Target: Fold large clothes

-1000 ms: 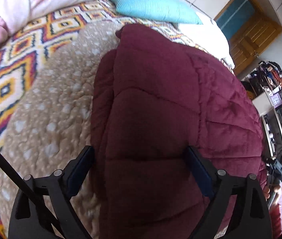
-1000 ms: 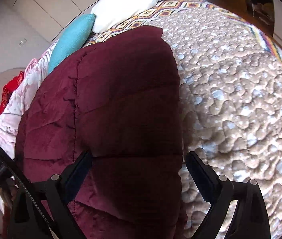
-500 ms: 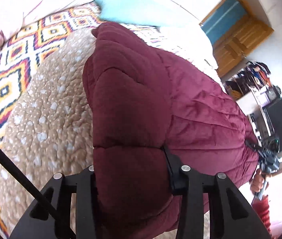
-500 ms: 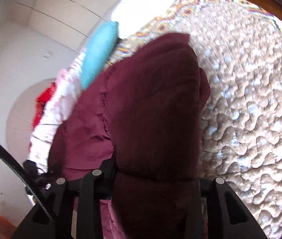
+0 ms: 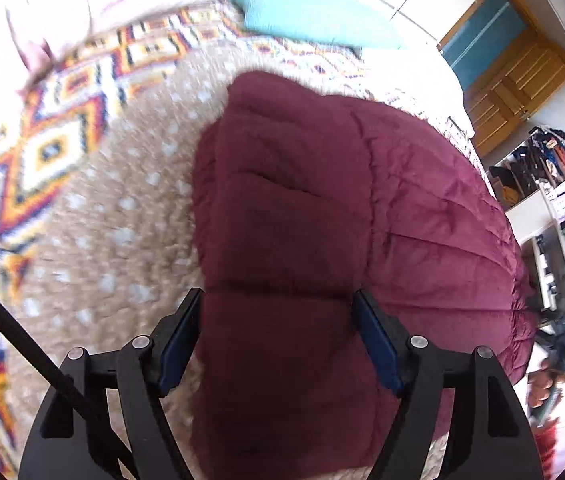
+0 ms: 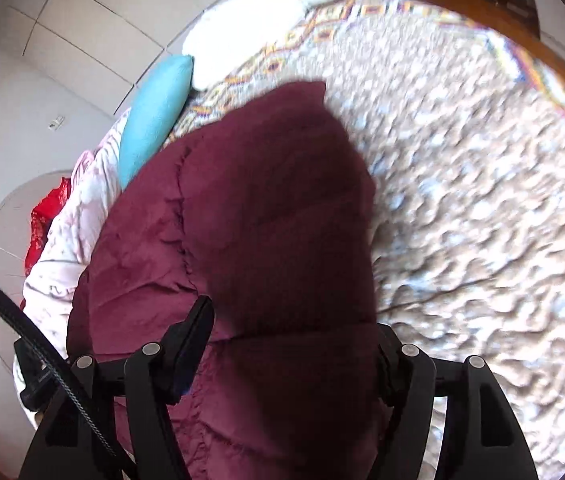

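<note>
**Ana:** Bedroom, then: a wide bed under a beige dappled quilt with a bright diamond-patterned border (image 5: 94,240), and a turquoise rectangular cushion (image 5: 314,20) lying at the head edge beside a white pillow (image 6: 250,40). A panelled wooden door (image 5: 514,80) stands past the bed's far corner.

**Ben:** Where is the garment?

**Ana:** The thick maroon quilted blanket-like garment (image 5: 302,216) lies along 1 side edge of the bed, doubled over itself, with a puffy folded layer running from both tools toward the head edge.

**Ben:** And the tools?

**Ana:** The left tool (image 5: 278,344) has its 2 blue-padded fingers (image 5: 378,344) pressing either side of that fold, so it is pinching the maroon fabric. The right tool (image 6: 290,340) does likewise: its fingers (image 6: 190,344) bear on the same thick fold from both sides, fabric bulging between them.

**Ben:** Anything else?

**Ana:** A pale pink crumpled sheet (image 6: 70,240) hangs off that side edge.
</note>
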